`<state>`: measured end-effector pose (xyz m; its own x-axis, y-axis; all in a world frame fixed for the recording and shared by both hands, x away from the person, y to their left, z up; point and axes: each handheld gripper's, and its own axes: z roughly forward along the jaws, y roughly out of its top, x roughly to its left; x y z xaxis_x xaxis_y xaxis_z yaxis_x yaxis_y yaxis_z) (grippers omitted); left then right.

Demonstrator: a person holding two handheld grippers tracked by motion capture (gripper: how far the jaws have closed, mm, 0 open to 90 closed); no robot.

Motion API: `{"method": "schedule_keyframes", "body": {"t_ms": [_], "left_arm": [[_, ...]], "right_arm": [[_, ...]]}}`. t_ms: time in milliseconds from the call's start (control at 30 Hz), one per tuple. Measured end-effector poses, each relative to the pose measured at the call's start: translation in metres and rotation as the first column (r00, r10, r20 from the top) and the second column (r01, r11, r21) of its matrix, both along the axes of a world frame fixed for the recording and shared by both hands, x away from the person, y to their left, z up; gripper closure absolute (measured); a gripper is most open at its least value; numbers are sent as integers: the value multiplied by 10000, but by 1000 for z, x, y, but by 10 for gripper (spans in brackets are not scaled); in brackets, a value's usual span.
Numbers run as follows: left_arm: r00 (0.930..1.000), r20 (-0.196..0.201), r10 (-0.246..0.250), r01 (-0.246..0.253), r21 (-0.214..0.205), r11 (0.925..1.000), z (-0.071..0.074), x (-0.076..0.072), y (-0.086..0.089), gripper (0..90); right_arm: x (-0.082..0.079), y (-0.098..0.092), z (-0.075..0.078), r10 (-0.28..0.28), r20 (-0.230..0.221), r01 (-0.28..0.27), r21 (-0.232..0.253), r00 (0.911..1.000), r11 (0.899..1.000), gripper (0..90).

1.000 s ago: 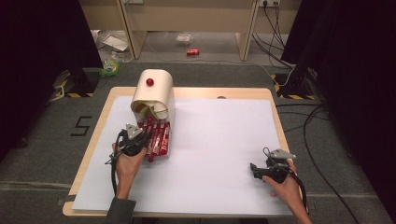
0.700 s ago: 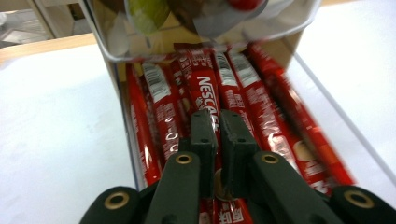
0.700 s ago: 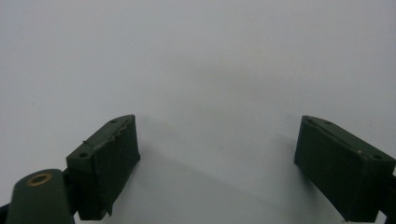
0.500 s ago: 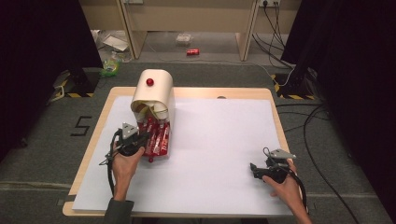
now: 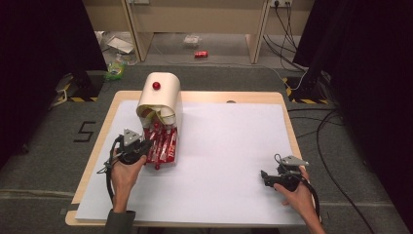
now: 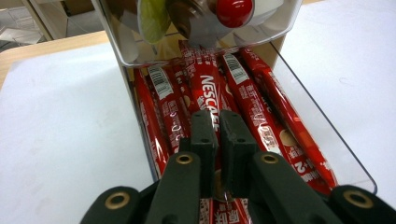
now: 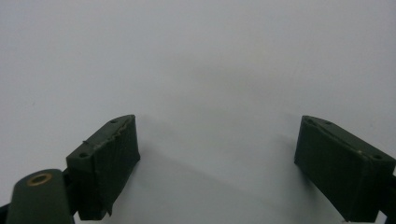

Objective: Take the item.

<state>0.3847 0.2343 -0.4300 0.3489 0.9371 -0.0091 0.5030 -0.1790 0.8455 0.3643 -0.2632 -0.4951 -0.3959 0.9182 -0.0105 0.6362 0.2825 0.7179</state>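
A cream dispenser point(image 5: 159, 97) with a red knob point(image 5: 156, 86) stands at the table's back left. Its clear tray point(image 6: 317, 126) holds several red Nescafe coffee sticks point(image 5: 165, 144). My left gripper point(image 5: 146, 148) is at the tray's front. In the left gripper view its jaws point(image 6: 219, 135) are shut on the middle red stick point(image 6: 205, 91), which runs back under the dispenser's mouth. My right gripper point(image 5: 265, 178) rests near the table's front right. It point(image 7: 217, 158) is open over the bare white mat, with nothing between its fingers.
A white mat point(image 5: 229, 146) covers the wooden table point(image 5: 92, 165). A red can point(image 5: 201, 54) and some litter lie on the floor beyond the table. Cables point(image 5: 331, 146) run along the floor at the right.
My left gripper has risen slightly at the tray, still closed on the stick. The right hand has not moved.
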Motion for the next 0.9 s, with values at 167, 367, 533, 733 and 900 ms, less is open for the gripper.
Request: {"method": "schedule_keyframes", "body": {"t_ms": [167,367,533,733,900], "left_arm": [[10000,-68,26,-25,226,9997,4,-6,7,841],[10000,-88,-44,47,370,9993,12,-17,13,842],[9999,-152,-38,43,360,9993,12,-20,17,843],[9992,-395,-46,62,385,9992,9,-24,21,844],[9995,-320,71,-61,339,9994,13,-30,28,844]], "right_arm": [[0,0,0,-9,-10,9,10,10000,10000,140],[0,0,0,5,1,-5,3,10000,10000,140],[0,0,0,5,1,-5,-1,10000,10000,141],[0,0,0,0,2,0,0,10000,10000,140],[0,0,0,8,0,-8,2,10000,10000,140]]}}
